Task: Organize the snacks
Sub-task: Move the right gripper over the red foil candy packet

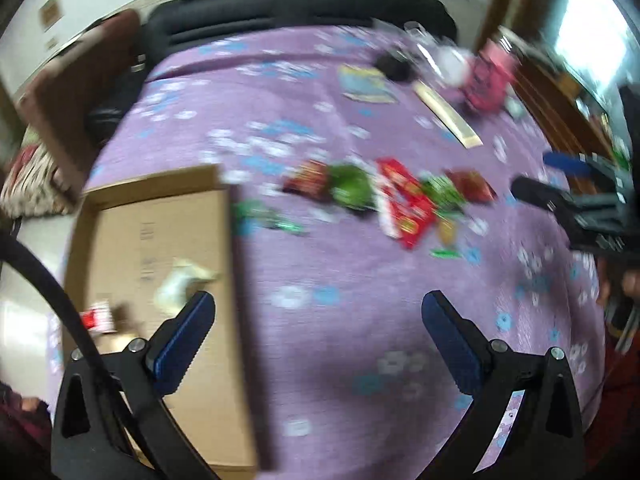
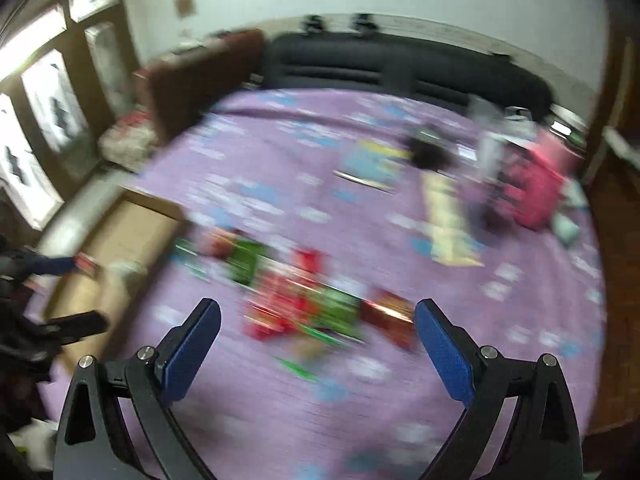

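A: Starting with the left wrist view: the left gripper point(image 1: 318, 344) stands wide, nothing between its blue pads. The snacks point(image 1: 394, 196), red and green packets, lie in a loose heap on the purple cloth point(image 1: 320, 92), well ahead of it. The box point(image 1: 160, 240) sits to the left of the heap, open-topped, with a pale crumpled thing point(image 1: 180, 284) and a small red-and-white item point(image 1: 96, 316) inside.

B: How would those packets handle?

A: I'd judge them light, soft and crinkly, likely slick film. A pinch on a flat sealed edge should hold better than squeezing the puffed middle, which might crush what's inside.

B: And the right wrist view?

A: The right gripper point(image 2: 318, 344) is also spread wide and empty. The heap point(image 2: 312, 300) lies just ahead of it, between the lines of its fingers but not touched.

B: What can't you make out?

A: Both views are smeared by blur, so no label reads, and I can't count the packets or tell which overlap. At the far right of the cloth, a pink thing point(image 2: 536, 184) and a yellowish flat box point(image 2: 448, 220) stay vague. The box's near end is cut off behind the left gripper.
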A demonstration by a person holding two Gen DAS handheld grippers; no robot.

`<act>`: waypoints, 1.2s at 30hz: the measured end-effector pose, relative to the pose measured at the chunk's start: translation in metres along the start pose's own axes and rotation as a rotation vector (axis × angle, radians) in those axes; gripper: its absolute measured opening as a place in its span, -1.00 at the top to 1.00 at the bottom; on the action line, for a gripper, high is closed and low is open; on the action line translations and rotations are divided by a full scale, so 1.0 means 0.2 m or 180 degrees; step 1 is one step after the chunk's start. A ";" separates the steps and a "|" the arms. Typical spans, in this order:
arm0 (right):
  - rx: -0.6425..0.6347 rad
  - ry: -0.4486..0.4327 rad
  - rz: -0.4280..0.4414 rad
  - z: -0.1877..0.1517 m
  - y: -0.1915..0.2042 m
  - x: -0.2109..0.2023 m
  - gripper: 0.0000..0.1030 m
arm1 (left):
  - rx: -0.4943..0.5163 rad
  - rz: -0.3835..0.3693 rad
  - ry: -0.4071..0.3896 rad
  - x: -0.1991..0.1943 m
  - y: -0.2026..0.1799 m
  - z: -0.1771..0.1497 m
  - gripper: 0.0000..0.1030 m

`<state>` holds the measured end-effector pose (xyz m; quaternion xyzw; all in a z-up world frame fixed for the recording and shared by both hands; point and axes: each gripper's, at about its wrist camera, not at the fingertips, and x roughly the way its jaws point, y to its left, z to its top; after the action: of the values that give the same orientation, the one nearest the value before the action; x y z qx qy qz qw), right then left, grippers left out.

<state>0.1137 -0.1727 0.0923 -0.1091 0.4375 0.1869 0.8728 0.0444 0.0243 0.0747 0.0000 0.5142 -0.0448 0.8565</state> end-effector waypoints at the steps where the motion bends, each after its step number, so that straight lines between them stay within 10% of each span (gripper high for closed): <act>1: 0.0005 0.0021 -0.0040 -0.01 -0.04 0.03 -0.89 | 0.0026 -0.0010 0.0036 0.04 -0.05 0.00 -0.99; 36: -0.0788 0.0413 0.0511 0.01 -0.15 0.51 -0.72 | -0.0127 0.0170 0.0354 0.20 -0.16 -0.09 -0.99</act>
<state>0.1842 -0.1759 0.0131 -0.1924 0.4738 0.3011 0.8049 0.0456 -0.0095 0.0321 -0.0008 0.5616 -0.0117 0.8273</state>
